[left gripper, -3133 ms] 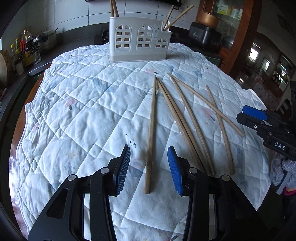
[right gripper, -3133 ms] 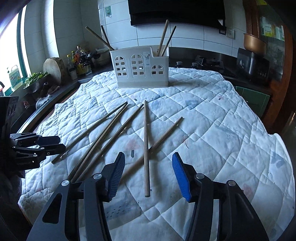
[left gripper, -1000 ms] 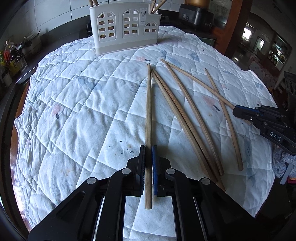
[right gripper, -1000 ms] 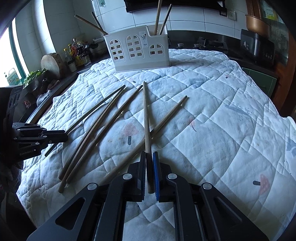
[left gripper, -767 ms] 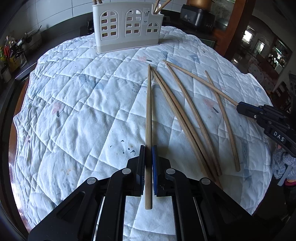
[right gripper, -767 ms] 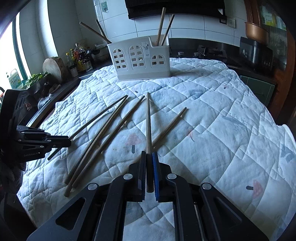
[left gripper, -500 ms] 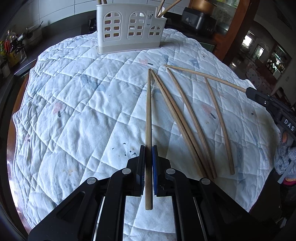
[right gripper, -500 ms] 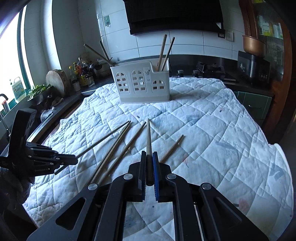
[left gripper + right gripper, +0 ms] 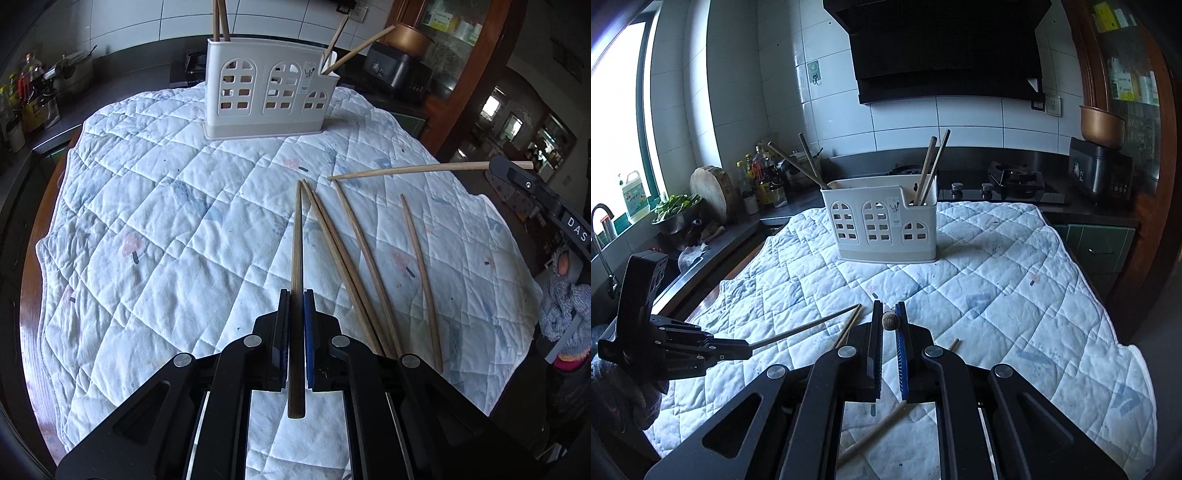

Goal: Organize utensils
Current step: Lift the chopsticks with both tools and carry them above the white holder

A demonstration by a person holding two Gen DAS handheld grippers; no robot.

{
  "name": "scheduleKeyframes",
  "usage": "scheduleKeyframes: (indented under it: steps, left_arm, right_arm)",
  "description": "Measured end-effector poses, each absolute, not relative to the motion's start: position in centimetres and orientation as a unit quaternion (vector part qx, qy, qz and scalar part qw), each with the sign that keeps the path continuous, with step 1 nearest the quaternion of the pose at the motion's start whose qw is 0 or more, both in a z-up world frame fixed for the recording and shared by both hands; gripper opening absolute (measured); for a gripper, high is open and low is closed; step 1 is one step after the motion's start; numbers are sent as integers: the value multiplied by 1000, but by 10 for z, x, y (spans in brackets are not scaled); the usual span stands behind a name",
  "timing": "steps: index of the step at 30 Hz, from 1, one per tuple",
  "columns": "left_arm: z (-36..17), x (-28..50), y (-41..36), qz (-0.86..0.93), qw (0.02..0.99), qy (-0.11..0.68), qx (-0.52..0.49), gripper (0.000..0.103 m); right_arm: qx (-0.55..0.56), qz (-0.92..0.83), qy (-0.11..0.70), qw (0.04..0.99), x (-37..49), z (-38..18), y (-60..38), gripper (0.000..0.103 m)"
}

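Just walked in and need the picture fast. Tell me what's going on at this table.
A person is sorting long wooden chopsticks into the white plastic utensil caddy with arched cut-outs, which stands on the white quilted cloth and already holds four. The left tongs are shut on one chopstick, its tip near the cloth. The right tongs are shut on another, lifted and pointing toward the caddy. Four chopsticks lie loose on the cloth.

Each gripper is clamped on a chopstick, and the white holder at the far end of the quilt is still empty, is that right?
Not quite. The white holder already has chopsticks standing in it, plain in the right wrist view. Left gripper and right gripper are each clamped on a chopstick, as you said.
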State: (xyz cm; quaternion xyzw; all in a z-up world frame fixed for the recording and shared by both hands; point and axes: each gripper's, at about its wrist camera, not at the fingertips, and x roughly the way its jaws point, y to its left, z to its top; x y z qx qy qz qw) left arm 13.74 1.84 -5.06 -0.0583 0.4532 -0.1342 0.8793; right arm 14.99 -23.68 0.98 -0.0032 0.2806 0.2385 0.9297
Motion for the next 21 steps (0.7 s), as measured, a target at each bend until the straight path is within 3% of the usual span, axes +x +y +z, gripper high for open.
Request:
scheduleKeyframes:
  steps: [21]
  left_arm:
    - [33, 182, 21, -132, 918, 368, -60, 6]
  right_arm:
    - [-48, 252, 259, 931, 216, 86, -208, 7]
